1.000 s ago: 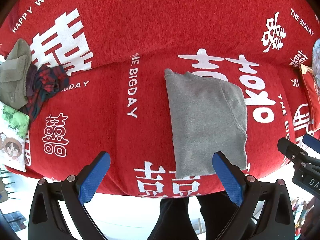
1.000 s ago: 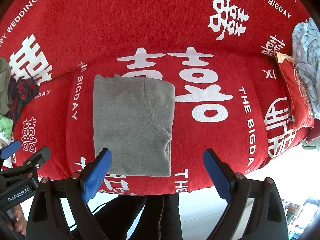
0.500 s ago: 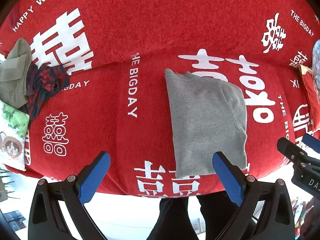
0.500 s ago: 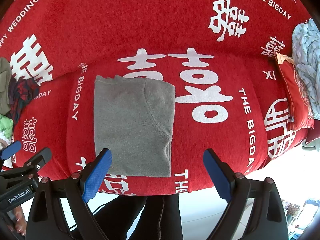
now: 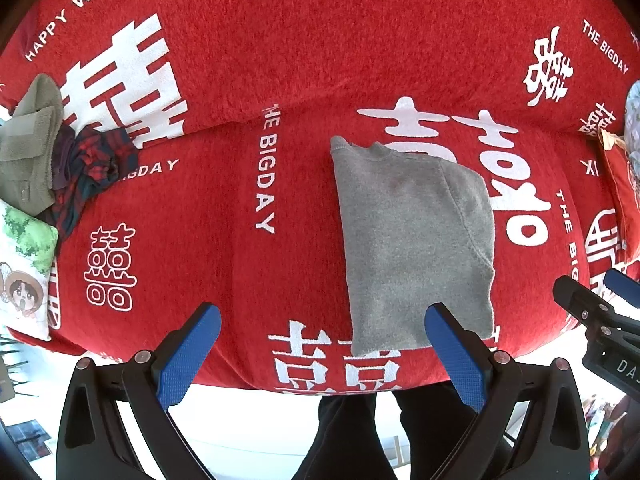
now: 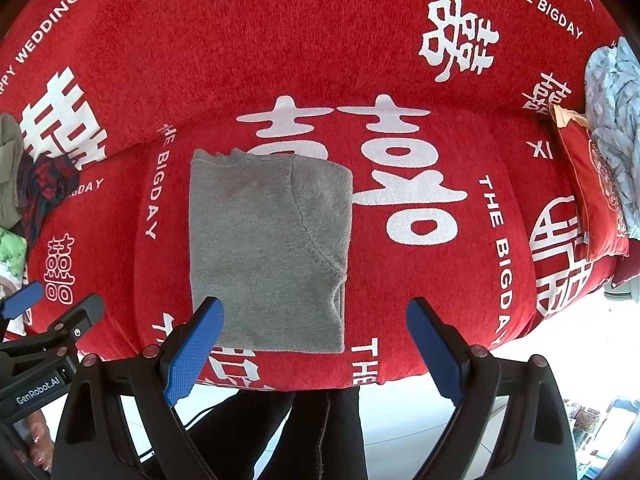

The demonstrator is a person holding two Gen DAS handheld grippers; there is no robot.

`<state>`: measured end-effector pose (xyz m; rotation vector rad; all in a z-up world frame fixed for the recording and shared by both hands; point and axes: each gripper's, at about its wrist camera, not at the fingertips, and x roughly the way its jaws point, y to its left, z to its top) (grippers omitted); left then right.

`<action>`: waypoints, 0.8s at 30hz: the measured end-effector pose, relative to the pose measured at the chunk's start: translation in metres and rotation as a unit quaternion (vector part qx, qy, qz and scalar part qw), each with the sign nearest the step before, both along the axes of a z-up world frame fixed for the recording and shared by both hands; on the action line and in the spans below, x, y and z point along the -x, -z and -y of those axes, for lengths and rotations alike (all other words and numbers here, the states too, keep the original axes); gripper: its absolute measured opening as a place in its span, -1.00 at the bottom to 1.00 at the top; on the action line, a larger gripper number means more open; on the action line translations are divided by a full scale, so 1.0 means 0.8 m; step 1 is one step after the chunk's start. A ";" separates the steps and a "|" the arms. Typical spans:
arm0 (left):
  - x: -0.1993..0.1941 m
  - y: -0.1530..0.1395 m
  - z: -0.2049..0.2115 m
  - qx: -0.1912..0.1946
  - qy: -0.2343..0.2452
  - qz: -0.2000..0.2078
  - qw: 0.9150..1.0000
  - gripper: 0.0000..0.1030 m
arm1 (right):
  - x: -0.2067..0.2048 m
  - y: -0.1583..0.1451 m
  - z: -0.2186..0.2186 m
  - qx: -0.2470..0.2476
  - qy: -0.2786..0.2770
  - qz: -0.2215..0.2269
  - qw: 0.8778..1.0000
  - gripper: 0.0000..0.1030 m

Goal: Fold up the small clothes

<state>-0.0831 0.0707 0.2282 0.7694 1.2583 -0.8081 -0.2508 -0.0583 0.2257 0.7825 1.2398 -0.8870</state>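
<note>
A grey knit garment (image 5: pixel 412 240) (image 6: pixel 268 248) lies folded into a rectangle on the red sofa seat (image 5: pixel 224 240), its rounded edge to the right. My left gripper (image 5: pixel 324 346) hovers open over the seat's front edge; its right blue pad overlaps the garment's near corner in the picture, and contact cannot be told. My right gripper (image 6: pixel 316 344) is open too, its left pad in front of the garment's near left corner. Nothing sits between either pair of fingers. Each gripper shows at the edge of the other's view.
An olive garment (image 5: pixel 32 148) and a plaid cloth (image 5: pixel 88 168) are piled at the seat's left end beside a cartoon-print cushion (image 5: pixel 24 272). A red cushion (image 6: pixel 592 200) and pale patterned fabric (image 6: pixel 616 120) sit at the right end. A person's dark trouser legs (image 6: pixel 304 432) stand below.
</note>
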 end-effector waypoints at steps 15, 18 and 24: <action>-0.002 0.003 -0.003 0.002 -0.002 -0.002 1.000 0.98 | -0.001 0.000 -0.001 0.001 0.001 0.000 1.000 0.82; -0.002 0.002 -0.003 0.002 -0.003 -0.002 1.000 0.98 | -0.002 0.000 -0.001 0.000 0.000 0.000 1.000 0.82; -0.002 0.002 -0.003 0.002 -0.002 -0.002 1.000 0.98 | -0.002 0.000 -0.001 0.000 0.001 0.000 1.000 0.82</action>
